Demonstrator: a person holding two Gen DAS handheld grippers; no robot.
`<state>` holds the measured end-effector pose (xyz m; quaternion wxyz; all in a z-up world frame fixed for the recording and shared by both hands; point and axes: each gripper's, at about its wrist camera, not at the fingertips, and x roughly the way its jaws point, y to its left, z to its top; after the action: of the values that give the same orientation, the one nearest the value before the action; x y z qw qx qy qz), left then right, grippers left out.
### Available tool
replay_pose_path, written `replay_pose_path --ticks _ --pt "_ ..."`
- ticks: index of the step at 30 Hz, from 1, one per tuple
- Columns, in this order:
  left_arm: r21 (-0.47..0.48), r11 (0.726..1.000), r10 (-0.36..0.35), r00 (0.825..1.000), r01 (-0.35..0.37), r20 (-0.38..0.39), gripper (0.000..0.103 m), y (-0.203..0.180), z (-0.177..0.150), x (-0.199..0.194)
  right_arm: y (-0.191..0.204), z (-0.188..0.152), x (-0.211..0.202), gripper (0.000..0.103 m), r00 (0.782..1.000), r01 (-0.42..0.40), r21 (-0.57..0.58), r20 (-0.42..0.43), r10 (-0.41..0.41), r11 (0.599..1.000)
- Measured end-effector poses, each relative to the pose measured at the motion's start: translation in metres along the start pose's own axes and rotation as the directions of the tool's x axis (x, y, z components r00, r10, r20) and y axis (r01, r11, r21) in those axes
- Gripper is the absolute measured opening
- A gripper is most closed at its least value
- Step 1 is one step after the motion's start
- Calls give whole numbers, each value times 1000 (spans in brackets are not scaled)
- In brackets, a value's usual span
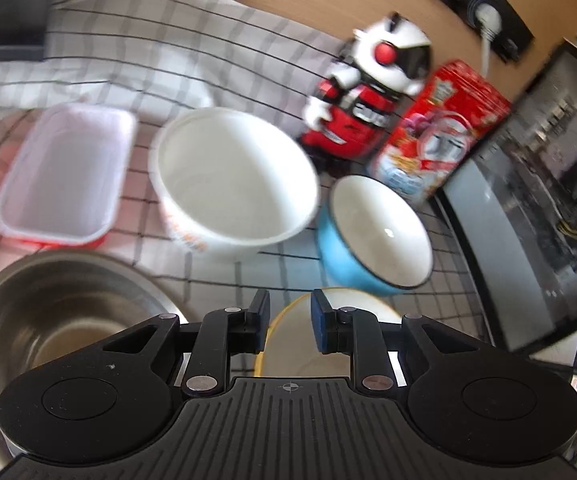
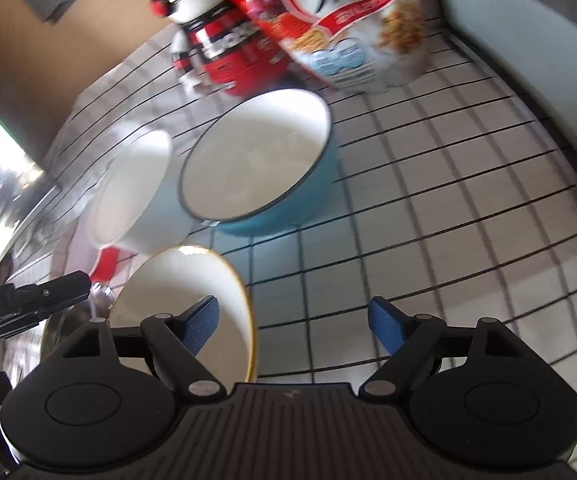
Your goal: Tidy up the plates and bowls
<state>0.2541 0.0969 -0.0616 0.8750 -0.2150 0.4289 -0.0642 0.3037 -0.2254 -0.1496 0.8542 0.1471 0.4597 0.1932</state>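
Note:
In the left wrist view a steel bowl [image 1: 60, 312] sits at lower left, a red-edged rectangular dish [image 1: 64, 172] behind it, a large white bowl [image 1: 232, 176] in the middle and a blue bowl [image 1: 376, 232] to its right. My left gripper [image 1: 288, 322] hovers over a yellow-rimmed white bowl [image 1: 300, 344], jaws narrowly apart and empty. In the right wrist view my right gripper [image 2: 294, 324] is open, its left finger [image 2: 200, 324] over the yellow-rimmed bowl [image 2: 176, 300]. The blue bowl [image 2: 256, 160] and the white bowl [image 2: 132, 188] lie beyond.
A checked cloth [image 2: 448, 200] covers the table. A red and white toy figure [image 1: 368, 92] and a red cereal box [image 1: 436, 132] stand at the back. A dark appliance [image 1: 536, 184] is on the right. The left gripper's arm [image 2: 28, 300] shows at left in the right wrist view.

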Motion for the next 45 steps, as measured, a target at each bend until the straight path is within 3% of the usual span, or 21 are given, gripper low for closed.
replay_pose_path --ticks 5,7,10,13,20,22,26,29,31,33,40,45 --pt "35 998 -39 997 42 -66 24 -14 19 27 15 19 -11 97 985 166 -86 64 -161 982" --pt "24 998 -50 995 53 -91 24 -19 27 38 17 29 -13 97 981 186 -135 74 -177 973" --pt "67 997 -20 997 25 -78 24 -31 38 50 15 42 -11 97 984 157 -191 110 -138 969" --pt "38 999 14 996 -11 -85 24 -38 47 64 8 57 -2 97 992 117 -195 70 -105 974" --pt "33 996 88 990 -85 -109 26 -56 56 97 -3 82 15 97 997 21 -209 79 -4 978" --pt "46 992 118 987 -114 -110 29 -58 59 106 -3 89 26 93 996 -3 -212 86 22 977" --pt "37 988 157 976 -153 -151 30 -55 63 127 -3 101 59 77 998 -2 -202 66 16 979" --pt "50 983 184 969 -179 -164 30 -57 64 138 -5 107 82 66 999 -25 -191 19 29 981" --pt "58 980 198 966 -191 -165 32 -60 65 141 -7 108 91 58 996 -82 -173 -33 77 981" --pt "62 980 199 966 -192 -166 32 -60 66 142 -8 106 95 54 991 -125 -157 -70 115 980" --pt "109 978 195 962 -177 -193 32 -69 64 146 -18 98 82 53 989 -133 -107 -79 125 985" --pt "137 987 117 962 -85 -247 32 -78 56 149 -32 81 58 53 996 -79 -95 -58 73 992"
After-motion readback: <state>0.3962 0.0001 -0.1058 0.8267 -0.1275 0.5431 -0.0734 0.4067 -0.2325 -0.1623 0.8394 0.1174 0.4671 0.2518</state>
